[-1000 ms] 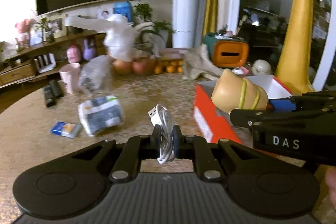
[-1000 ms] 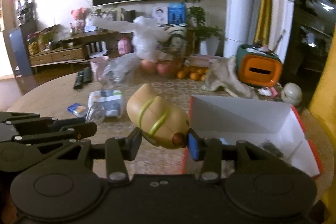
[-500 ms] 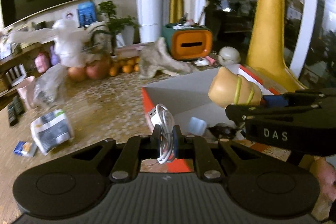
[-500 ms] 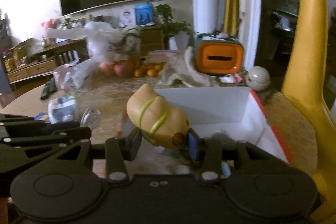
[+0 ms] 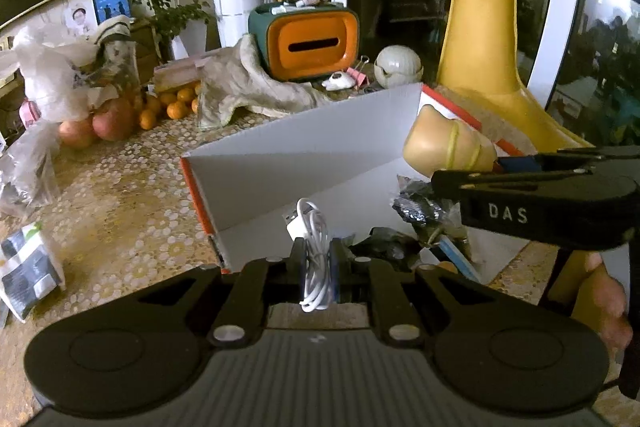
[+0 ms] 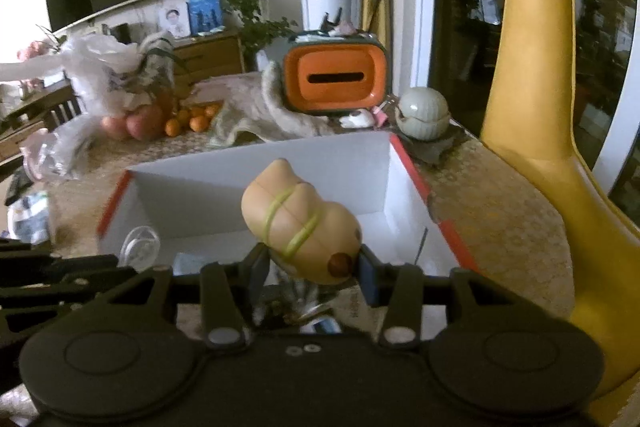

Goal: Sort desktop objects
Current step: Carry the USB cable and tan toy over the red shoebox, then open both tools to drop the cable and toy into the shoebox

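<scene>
Both grippers have moved over the white box (image 5: 320, 147), left gripper (image 5: 315, 259) clenched on the cable (image 5: 314, 239), right gripper (image 6: 314, 267) grasping the tan toy (image 6: 304, 231).

box (image 5: 304, 147) far half: bare floor, open from above | near corner: dark clutter (image 5: 416, 211) blocks | right: yellow giraffe (image 6: 536, 131)
</scene>
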